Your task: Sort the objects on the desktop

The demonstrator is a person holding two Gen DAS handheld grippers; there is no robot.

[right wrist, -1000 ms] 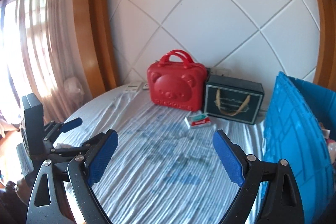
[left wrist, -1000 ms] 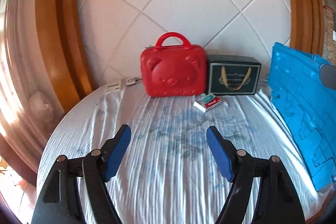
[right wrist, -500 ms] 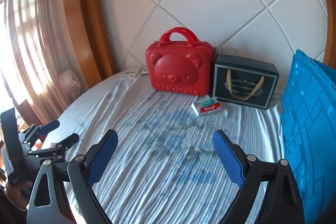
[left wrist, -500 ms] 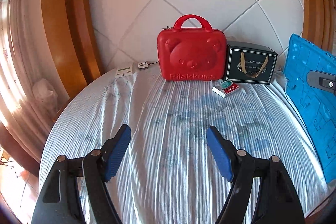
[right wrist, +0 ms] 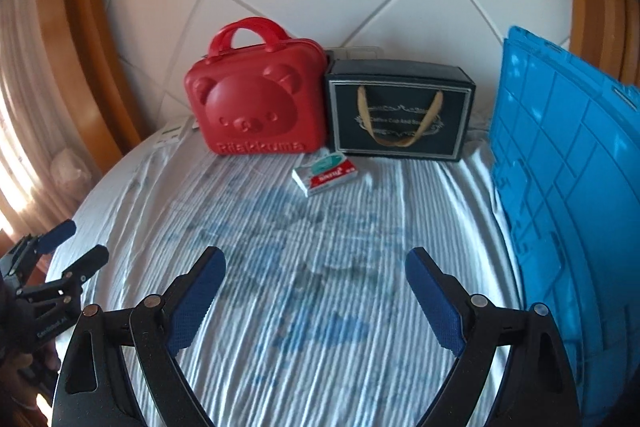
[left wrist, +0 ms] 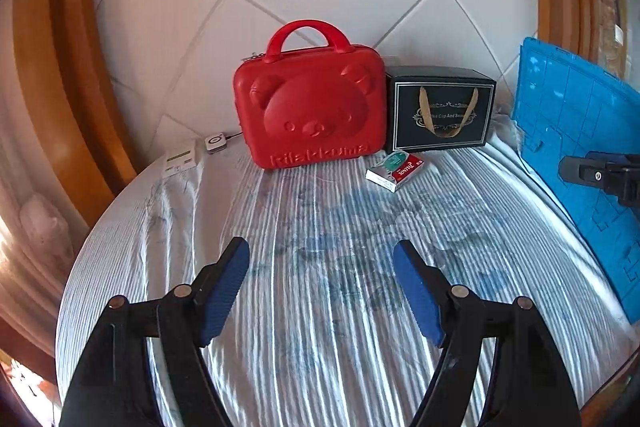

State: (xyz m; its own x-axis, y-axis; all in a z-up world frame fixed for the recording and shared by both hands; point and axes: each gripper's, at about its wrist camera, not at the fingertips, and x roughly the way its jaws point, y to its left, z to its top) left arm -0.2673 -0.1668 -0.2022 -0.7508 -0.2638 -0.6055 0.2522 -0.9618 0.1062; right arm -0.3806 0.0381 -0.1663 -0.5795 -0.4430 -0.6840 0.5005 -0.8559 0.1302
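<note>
Left-wrist view first: your left claw stands wide and empty over the striped worktop. Far ahead lies the small card pack, white, red and green, flat before the red bear case and black gift box. Right-wrist view: your right claw also gapes empty.

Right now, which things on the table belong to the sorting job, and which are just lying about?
Likely for sorting:
red bear-face case
black gift box
small red-and-green packet
blue crate

Likely just lying about:
white device at the back edge
small square gadget on a cord
striped tablecloth
</note>
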